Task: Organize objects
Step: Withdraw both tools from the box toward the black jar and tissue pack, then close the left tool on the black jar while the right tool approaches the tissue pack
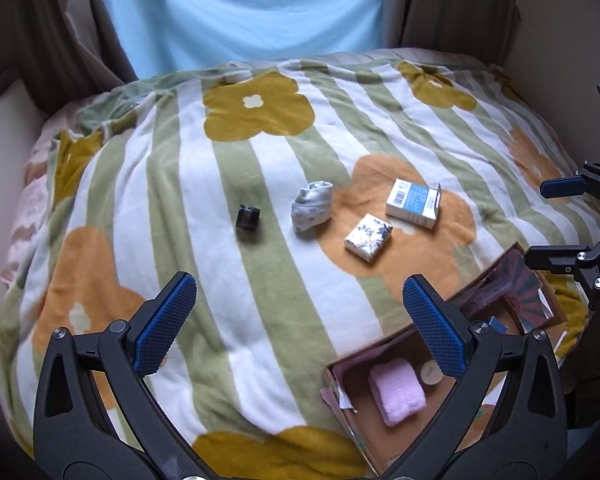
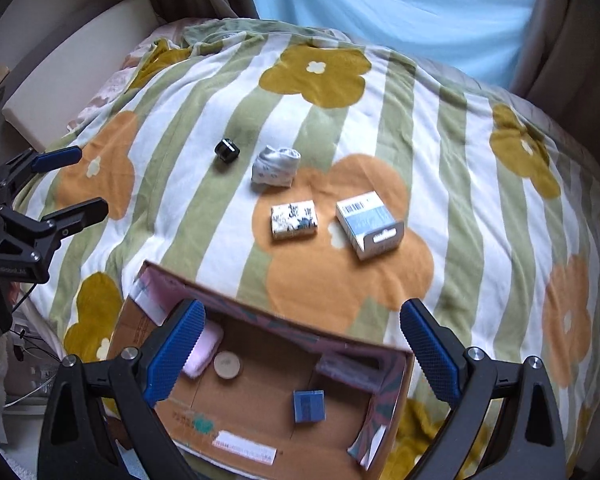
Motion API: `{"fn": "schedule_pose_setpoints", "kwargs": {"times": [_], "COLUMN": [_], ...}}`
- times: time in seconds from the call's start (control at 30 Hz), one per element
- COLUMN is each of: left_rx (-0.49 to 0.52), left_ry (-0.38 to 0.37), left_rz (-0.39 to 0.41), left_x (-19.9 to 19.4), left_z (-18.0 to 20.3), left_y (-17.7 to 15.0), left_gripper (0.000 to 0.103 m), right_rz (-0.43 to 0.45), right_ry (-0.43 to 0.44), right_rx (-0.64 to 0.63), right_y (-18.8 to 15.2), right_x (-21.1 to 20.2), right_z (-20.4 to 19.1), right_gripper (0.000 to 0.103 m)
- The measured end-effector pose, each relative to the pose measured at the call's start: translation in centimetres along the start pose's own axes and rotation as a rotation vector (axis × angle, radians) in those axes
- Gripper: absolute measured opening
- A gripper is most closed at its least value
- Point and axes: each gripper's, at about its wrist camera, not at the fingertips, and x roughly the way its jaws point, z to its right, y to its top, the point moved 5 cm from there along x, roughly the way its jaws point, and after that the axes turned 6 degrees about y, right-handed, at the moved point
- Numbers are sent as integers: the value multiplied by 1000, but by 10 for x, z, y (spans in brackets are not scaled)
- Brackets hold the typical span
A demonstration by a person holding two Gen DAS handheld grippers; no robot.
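Observation:
On the flowered blanket lie a small black cube (image 1: 248,216) (image 2: 227,149), a balled grey sock (image 1: 312,206) (image 2: 275,167), a white patterned tissue pack (image 1: 368,237) (image 2: 294,219) and a blue-white carton (image 1: 414,202) (image 2: 370,224). An open cardboard box (image 1: 364,354) (image 2: 260,416) at the near edge holds a pink cloth (image 1: 396,392) (image 2: 202,348), a round beige lid (image 2: 227,365) and a small blue box (image 2: 309,406). My left gripper (image 1: 296,320) (image 2: 72,184) is open and empty above the blanket. My right gripper (image 2: 302,344) (image 1: 556,220) is open and empty over the box.
The blanket (image 1: 260,140) covers a bed. A pale blue curtain (image 1: 240,12) with brown drapes hangs behind it. A cream wall ledge (image 2: 72,64) runs along the bed's left side.

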Motion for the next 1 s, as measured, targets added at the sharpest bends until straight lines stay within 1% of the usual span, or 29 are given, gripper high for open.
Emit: {"fn": "schedule_pose_setpoints", "kwargs": {"times": [0.07,0.13,0.17,0.3,0.4,0.43,0.53,0.57,0.73,0.9,0.97,1.0], "left_rx": [2,-2,2,56,97,106,126,131,143,153,163,166], "left_ry": [8,-12,-10,22,32,32,34,37,33,28,24,19], "left_rz": [0,-10,-10,-9,-23,-27,-34,-36,-52,-66,-69,-76], "left_x": [14,30,38,74,105,115,147,156,201,229,237,241], "left_z": [-9,-17,-20,-30,-34,-35,-38,-39,-41,-44,-44,-43], "left_y": [7,13,15,23,25,25,25,24,22,23,23,23], "left_gripper": [103,103,103,102,98,96,91,90,84,81,71,70], "right_rz": [-9,-13,-18,-54,-78,-90,-134,-167,-234,-290,-304,-308], "right_ry": [16,38,42,61,91,89,79,90,93,95,98,98], "right_rx": [-12,-10,-16,-41,-53,-59,-94,-144,-196,-254,-271,-273], "right_y": [13,25,30,48,57,59,62,62,63,63,63,63], "right_x": [10,21,26,56,81,90,118,126,163,193,201,205], "right_z": [0,-1,-1,-1,-1,-1,1,1,1,0,-2,-2], "right_gripper": [98,98,98,98,98,98,98,98,98,98,97,97]}}
